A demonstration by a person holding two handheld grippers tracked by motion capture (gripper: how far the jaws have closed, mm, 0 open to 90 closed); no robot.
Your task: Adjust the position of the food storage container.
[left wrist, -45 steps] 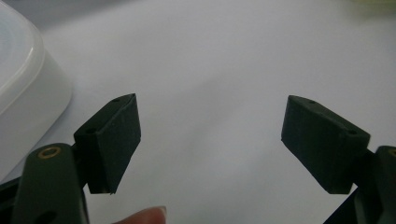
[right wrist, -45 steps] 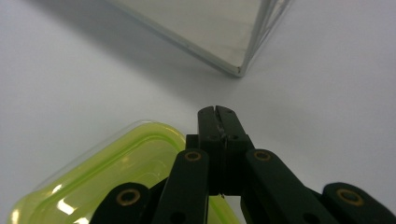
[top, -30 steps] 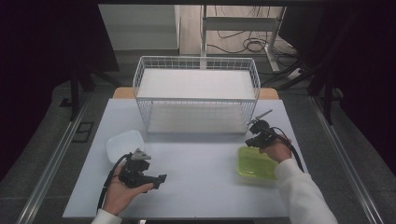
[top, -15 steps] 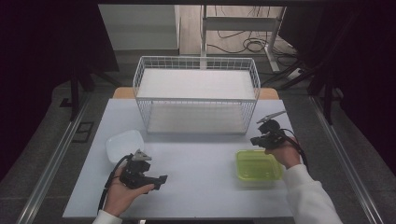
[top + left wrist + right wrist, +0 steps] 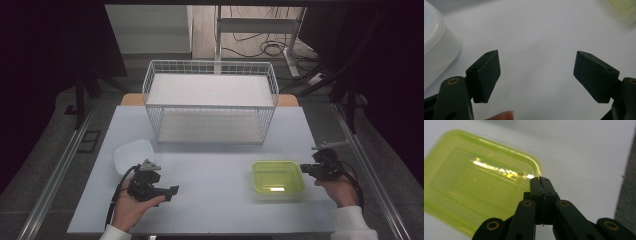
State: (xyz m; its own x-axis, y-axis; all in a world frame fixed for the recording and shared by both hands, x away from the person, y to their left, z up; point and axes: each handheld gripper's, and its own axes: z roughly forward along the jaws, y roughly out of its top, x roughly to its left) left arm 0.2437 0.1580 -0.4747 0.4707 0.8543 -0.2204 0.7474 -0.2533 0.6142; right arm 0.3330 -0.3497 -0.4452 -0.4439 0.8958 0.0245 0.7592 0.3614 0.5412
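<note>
Since a second ago the right hand-held gripper (image 5: 306, 170) has swung from above the yellow-green container (image 5: 278, 177) out to its right edge, jaws pressed together on nothing. That lidded container lies flat on the white counter (image 5: 210, 165), right of centre, before the wire basket (image 5: 210, 102). Left hand-held gripper (image 5: 172, 190) rests near the white container (image 5: 133, 155), jaws wide apart, empty.

Green container (image 5: 481, 192) cut off at left
</note>
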